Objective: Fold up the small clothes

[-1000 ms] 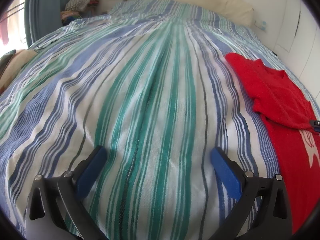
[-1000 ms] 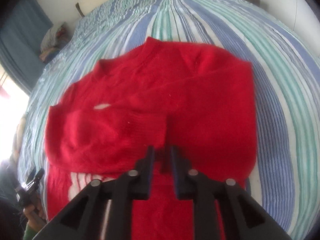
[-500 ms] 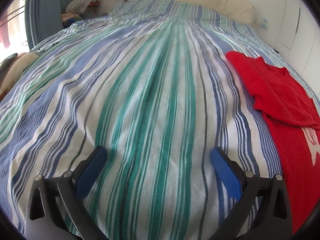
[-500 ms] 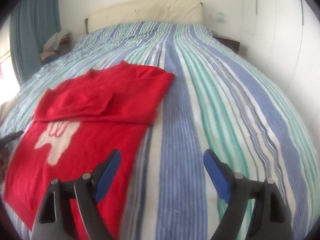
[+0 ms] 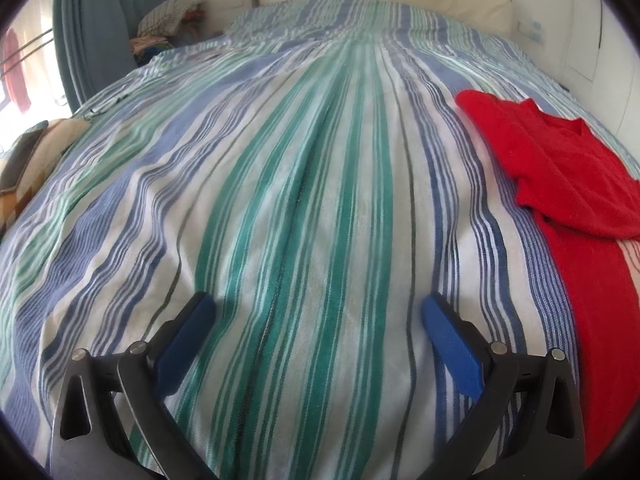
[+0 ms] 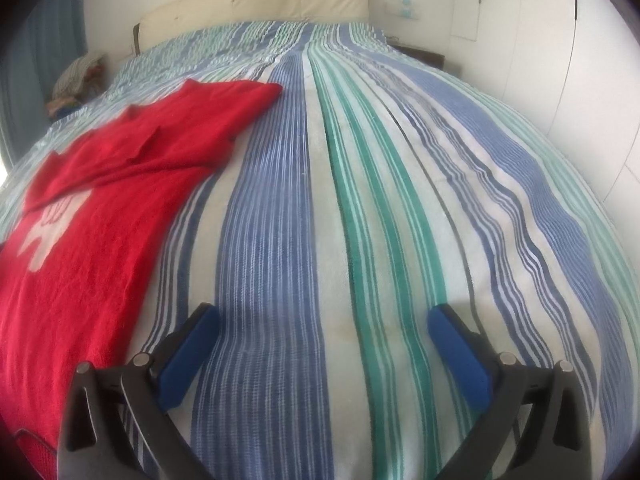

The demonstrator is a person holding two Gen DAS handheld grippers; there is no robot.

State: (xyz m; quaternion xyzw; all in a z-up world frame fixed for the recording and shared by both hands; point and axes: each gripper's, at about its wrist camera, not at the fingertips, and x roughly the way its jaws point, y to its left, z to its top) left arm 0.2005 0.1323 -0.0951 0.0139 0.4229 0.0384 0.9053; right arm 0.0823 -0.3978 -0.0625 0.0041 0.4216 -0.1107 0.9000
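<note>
Sweater (image 6: 104, 184) lies flat on the bedspread (image 6: 360, 200), left of the right gripper (image 6: 320, 320) and right of the left gripper (image 5: 316, 312); headboard (image 6: 256, 4) behind; clothes pile (image 5: 168, 20) at far left.

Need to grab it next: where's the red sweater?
The red sweater lies on the striped bedspread, left in the right wrist view and right in the left wrist view.

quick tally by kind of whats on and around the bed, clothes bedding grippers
Red sweater, sleeves folded in: 1
Striped bedspread: 1
Cream headboard: 1
Heap of laundry beside the bed: 1
Grippers: 2, the left gripper open, the right gripper opening; nothing between either's jaws
Total: 6
</note>
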